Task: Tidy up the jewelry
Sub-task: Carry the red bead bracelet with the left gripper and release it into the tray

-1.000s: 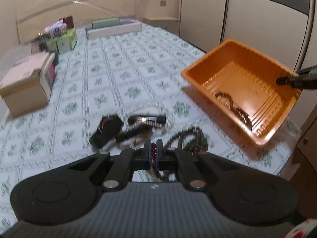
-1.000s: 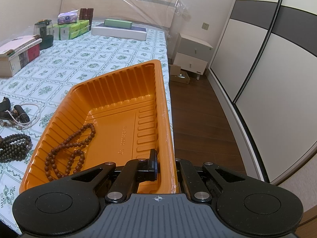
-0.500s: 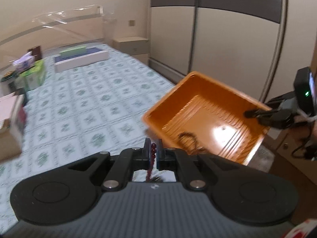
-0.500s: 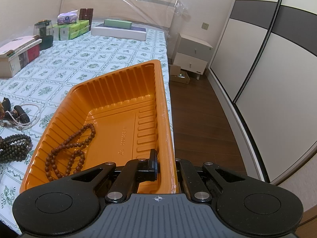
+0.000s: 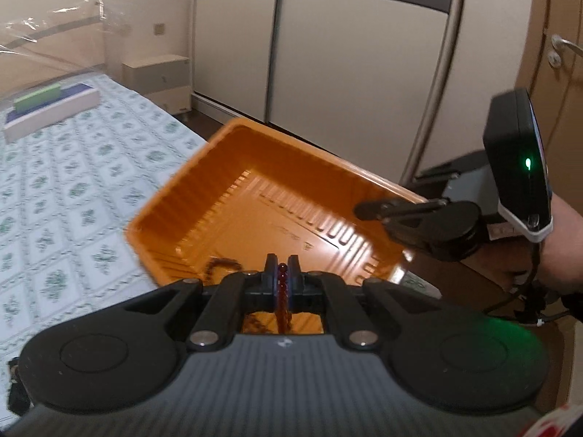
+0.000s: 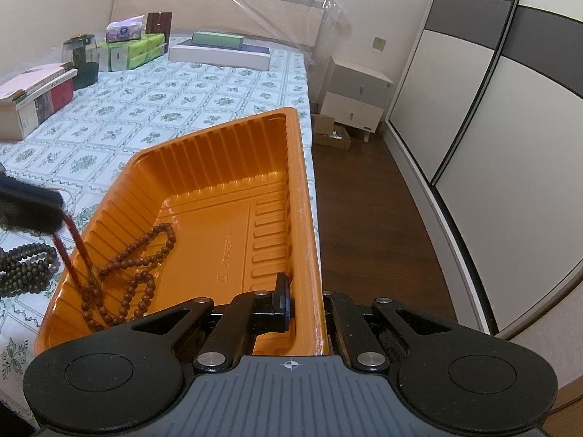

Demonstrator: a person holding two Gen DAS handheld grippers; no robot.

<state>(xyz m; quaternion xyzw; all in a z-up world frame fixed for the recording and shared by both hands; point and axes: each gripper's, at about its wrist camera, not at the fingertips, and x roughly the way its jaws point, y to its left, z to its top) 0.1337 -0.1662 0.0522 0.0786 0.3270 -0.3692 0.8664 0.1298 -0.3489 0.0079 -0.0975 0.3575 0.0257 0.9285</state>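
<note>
Red bead strand (image 5: 281,291) is pinched between the closed jaws of the left gripper (image 5: 281,273) and hangs down over the near-left corner of the orange tray (image 5: 233,196). The left wrist view shows only a few red beads between the pads and, at 3 o'clock, the right gripper (image 5: 368,210) clamped on the tray's rim. The right wrist view adds what hangs below: the red loop (image 6: 73,251) drops from the left gripper (image 6: 54,211) at 9 o'clock into the tray (image 6: 233,145), its lower end among the brown bead necklace (image 6: 142,273) lying on the tray floor. The right gripper (image 6: 302,306) is closed on the tray's right wall, one finger inside and the other outside. Only this view shows the dark bead bracelet (image 6: 25,266) on the bed (image 6: 175,91), just left of the tray, and boxes (image 6: 32,98) toward 10 o'clock.
</note>
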